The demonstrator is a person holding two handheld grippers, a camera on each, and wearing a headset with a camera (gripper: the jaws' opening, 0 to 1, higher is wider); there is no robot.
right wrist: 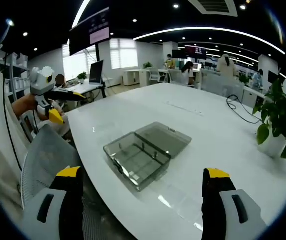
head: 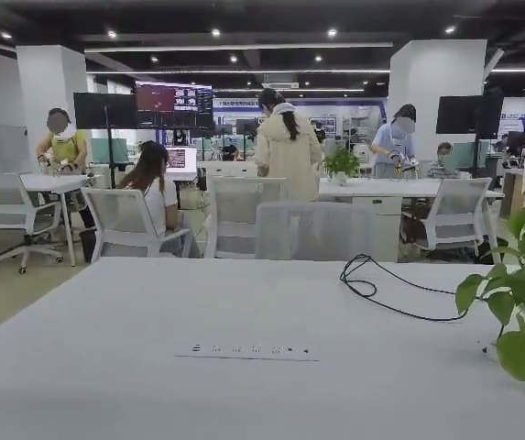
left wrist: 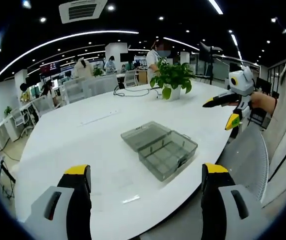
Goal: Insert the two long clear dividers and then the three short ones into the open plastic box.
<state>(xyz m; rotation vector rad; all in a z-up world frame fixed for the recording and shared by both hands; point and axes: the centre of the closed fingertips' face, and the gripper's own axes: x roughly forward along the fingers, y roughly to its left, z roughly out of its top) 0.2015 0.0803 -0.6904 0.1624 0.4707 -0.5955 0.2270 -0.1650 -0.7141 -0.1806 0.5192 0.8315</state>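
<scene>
One box [left wrist: 158, 148] of smoky see-through plastic on the smooth white desk [left wrist: 83, 135]. Rectangular with rounded corners. Lies wide open in two halves, flat lid beside deeper tray, joined along one long side. Faint ribbing across the tray floor, and a small clasp on its outer wall. Sits close to the desk's rounded edge, touched by nothing.

Two grippers, each with two thick black fingers capped in yellow. Left gripper [left wrist: 145, 170] with fingers spread wide, holding nothing, box straight ahead past the gap. Right gripper [right wrist: 142, 173] likewise spread wide and empty, facing the same box [right wrist: 145, 152] from the other side. Right gripper [left wrist: 220, 113] also seen in the left gripper view, held in the air off the desk's edge, pointed fingers apart. Left gripper [right wrist: 67, 105] seen the same way in the right gripper view.

A few glossy streaks on the desk near the edge; cannot tell whether clear strips or glare.

One grey mesh chair back [left wrist: 247, 155] by the desk edge. One leafy green plant [left wrist: 171, 80] in a white pot, well apart from the box. One black cable [head: 381, 284] looped loosely over the matte desk [head: 106, 367]. One slim socket strip [head: 246, 350] set flush into it.
</scene>
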